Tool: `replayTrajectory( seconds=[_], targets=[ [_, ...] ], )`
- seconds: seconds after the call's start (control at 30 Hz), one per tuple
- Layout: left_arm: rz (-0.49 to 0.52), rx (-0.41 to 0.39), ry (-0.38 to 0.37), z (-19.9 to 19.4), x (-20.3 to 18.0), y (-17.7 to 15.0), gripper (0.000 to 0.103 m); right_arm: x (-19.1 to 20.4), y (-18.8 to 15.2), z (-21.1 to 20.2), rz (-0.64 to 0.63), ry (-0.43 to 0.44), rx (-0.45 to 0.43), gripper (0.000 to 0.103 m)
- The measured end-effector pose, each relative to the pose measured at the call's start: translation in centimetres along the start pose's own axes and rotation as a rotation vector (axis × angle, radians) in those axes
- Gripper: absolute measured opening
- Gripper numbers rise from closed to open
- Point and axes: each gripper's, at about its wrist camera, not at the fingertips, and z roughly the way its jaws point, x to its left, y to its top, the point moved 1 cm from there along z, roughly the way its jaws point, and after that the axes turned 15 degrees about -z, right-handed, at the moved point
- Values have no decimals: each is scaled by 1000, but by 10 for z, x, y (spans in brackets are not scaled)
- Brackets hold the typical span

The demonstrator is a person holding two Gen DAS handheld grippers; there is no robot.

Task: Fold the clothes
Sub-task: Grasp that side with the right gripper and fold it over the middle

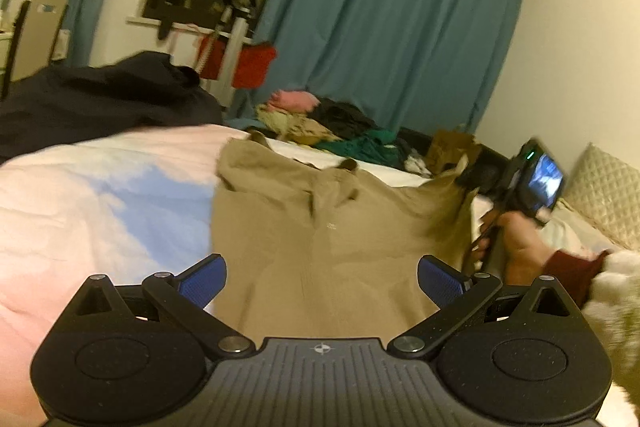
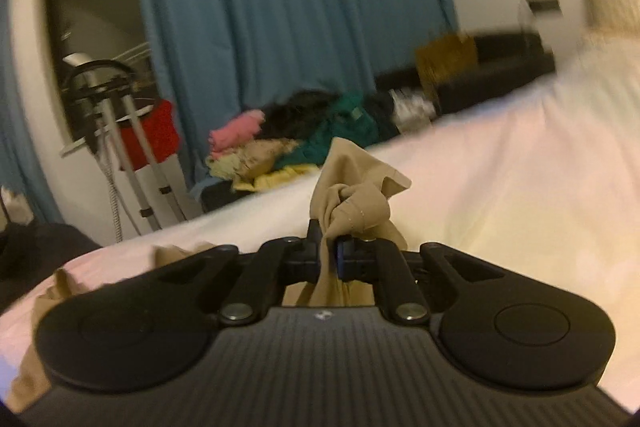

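— So, where does the folding stand?

— Start at the right gripper [image 2: 329, 254]: its jaws are clamped on a bunched corner of the tan garment [image 1: 320, 227], and the cloth puckers up in a knot just past the fingertips. In the left wrist view that same corner is lifted off the bed [image 1: 100, 195], with the person's hand [image 1: 516, 243] on the tool's grip.

— And the other gripper?

— The left gripper [image 1: 322, 277] has its blue pads spread wide with nothing between them; it hovers over the near end of the garment.

— How does the garment lie?

— Mostly spread across the bed, collar end away from the left gripper, wrinkled, its right edge pulled up. I see no clean fold line in it. One corner raised like this would fit either smoothing it out flat or carrying an edge across to make a fold; the blurred frames don't settle which.

— Anything else waiting?

— Beyond the garment, at the far edge of the bed, sits a jumbled pile of clothes [image 1: 336, 125] in pink, green, black and yellow, none of it looking folded. To the garment's far left lies a dark garment [image 1: 104, 95], also loose. I'd judge plenty of folding remains.
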Motion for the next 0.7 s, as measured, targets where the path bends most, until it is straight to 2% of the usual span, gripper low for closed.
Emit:
replayTrajectory(
  seconds=[0.1, 0.23, 0.4, 0.5, 0.57, 0.63, 0.67, 0.7],
  targets=[
    [-10, -26, 16, -9, 4, 6, 103, 41, 32, -23, -128, 40, -52, 9],
    [-22, -53, 55, -20, 17, 16, 103, 107, 55, -42, -234, 115, -46, 9],
    [-42, -76, 110, -31, 37, 27, 103, 184, 34, -38, -392, 183, 38, 10],
    [-63, -74, 126, -29, 48, 30, 103, 212, 14, -30, -442, 207, 86, 12],
    [-65, -70, 135, -26, 52, 31, 103, 215, 7, -25, -418, 247, 121, 14],
    [-67, -62, 138, -22, 54, 30, 103, 216, 8, -28, -410, 282, 125, 44],
    [-68, -55, 137, -20, 55, 29, 103, 217, 11, -34, -412, 292, 105, 75],
    [-70, -49, 135, -17, 55, 29, 103, 218, 15, -40, -413, 303, 85, 92]
  ],
)
